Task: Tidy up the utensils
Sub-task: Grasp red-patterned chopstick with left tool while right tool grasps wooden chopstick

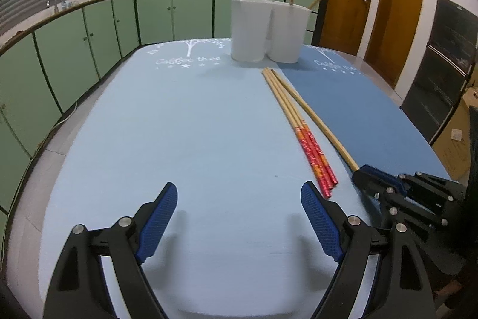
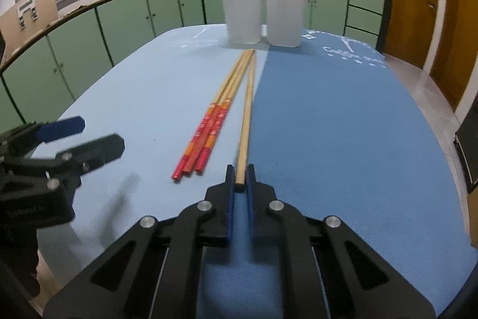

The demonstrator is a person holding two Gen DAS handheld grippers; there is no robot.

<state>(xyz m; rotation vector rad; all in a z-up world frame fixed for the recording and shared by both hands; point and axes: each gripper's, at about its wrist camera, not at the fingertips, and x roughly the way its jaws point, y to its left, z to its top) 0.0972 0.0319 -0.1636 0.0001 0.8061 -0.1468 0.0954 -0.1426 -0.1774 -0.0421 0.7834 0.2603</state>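
Left wrist view. The left gripper (image 1: 239, 224) hovers over the light blue mat (image 1: 179, 124) with its jaws wide apart and nothing between them. The red-handled chopsticks (image 1: 301, 133), three lying side by side, run from just beyond its right fingertip toward the two white holders (image 1: 269, 29) at the far end of the table. A plain wooden chopstick (image 1: 313, 117) lies just beside them on the right, its near end disappearing into the right gripper (image 1: 363, 172), which enters from the right edge.

Right wrist view. The right gripper (image 2: 240, 178) has its jaws drawn together on the near end of the plain wooden chopstick (image 2: 246, 115); the stick's long axis continues almost straight ahead from the tool, along the seam between the light mat and the dark blue mat (image 2: 343, 139), pointing at the holders (image 2: 264, 14). The red-handled chopsticks (image 2: 209, 133) rest to its left, angled slightly so their far tips meet the plain one. The left gripper (image 2: 80, 136) stands open at the left edge. The right holder, which already contains a similar plain stick, is judged the likely destination.
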